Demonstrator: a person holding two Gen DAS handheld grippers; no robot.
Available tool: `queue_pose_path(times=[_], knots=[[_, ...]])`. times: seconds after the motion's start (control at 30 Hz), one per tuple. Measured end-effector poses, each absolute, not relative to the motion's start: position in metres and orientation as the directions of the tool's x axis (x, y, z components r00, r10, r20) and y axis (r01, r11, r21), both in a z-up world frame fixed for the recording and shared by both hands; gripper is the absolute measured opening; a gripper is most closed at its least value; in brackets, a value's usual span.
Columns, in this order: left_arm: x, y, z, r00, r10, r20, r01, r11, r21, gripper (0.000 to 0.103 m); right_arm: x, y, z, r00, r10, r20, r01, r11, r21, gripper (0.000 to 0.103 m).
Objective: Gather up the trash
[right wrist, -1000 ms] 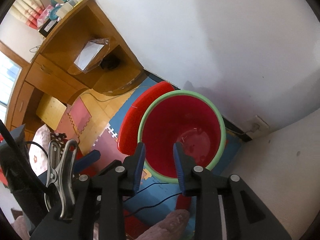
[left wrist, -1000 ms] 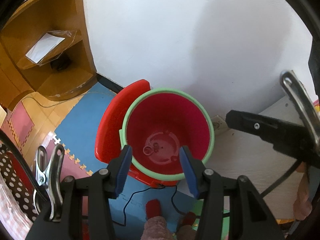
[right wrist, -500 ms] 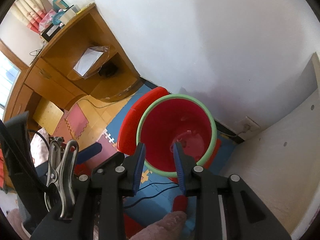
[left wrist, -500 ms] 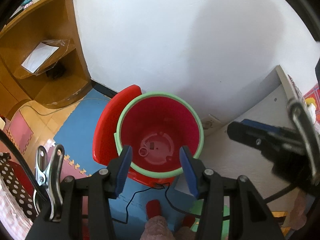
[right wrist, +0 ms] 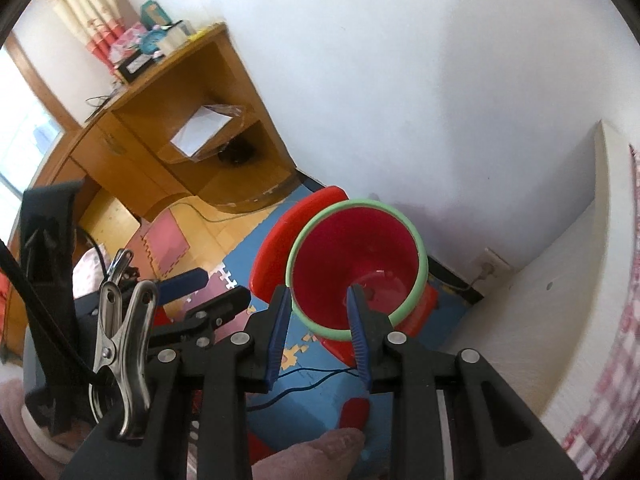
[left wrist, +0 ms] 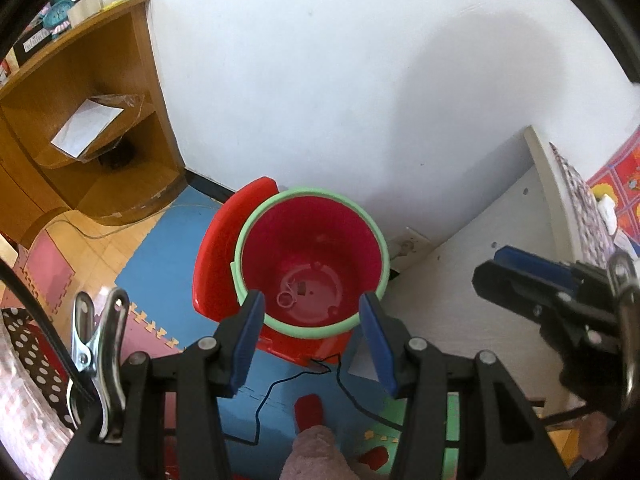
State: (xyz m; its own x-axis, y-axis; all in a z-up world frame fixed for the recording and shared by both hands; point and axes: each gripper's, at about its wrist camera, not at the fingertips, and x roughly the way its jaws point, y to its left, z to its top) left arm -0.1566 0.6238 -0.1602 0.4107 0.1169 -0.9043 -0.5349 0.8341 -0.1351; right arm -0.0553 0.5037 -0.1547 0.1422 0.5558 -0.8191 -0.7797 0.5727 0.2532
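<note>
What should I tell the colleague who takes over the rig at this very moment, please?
Left gripper: open, nothing between its fingers, above the bin.
Right gripper: jaws partly apart, nothing held, also above the bin.
Red bin with a green rim: on the blue floor mat by the wall, its red lid swung open behind it. Inside, only the moulded bottom shows; no trash seen.
Done: cannot tell from these views.
Left: find trash, none is plainly in view here, and drop it in the bin.
</note>
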Motion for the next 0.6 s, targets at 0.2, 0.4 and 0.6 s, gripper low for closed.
queue_pose_path(times=[0.2, 0.4, 0.6], knots=[[-0.168, 0.606, -0.14, 0.426, 0.134, -0.895, -0.526, 0.841, -0.124, 0.052, -0.072, 0.481, -0.133, 0.161, 0.591, -0.79, -0.787, 0.56, 0.259, 0.03], [-0.18, 0.579, -0.115, 0.427, 0.146, -0.892, -0.507, 0.856, -0.103, 0.052, -0.089, 0.455, -0.106, 0.175, 0.627, -0.759, -0.791, 0.549, 0.271, 0.03], [-0.189, 0.555, -0.091, 0.441, 0.142, -0.886, -0.481, 0.871, -0.101, 0.052, -0.104, 0.424, -0.083, 0.192, 0.656, -0.73, -0.789, 0.545, 0.283, 0.03]])
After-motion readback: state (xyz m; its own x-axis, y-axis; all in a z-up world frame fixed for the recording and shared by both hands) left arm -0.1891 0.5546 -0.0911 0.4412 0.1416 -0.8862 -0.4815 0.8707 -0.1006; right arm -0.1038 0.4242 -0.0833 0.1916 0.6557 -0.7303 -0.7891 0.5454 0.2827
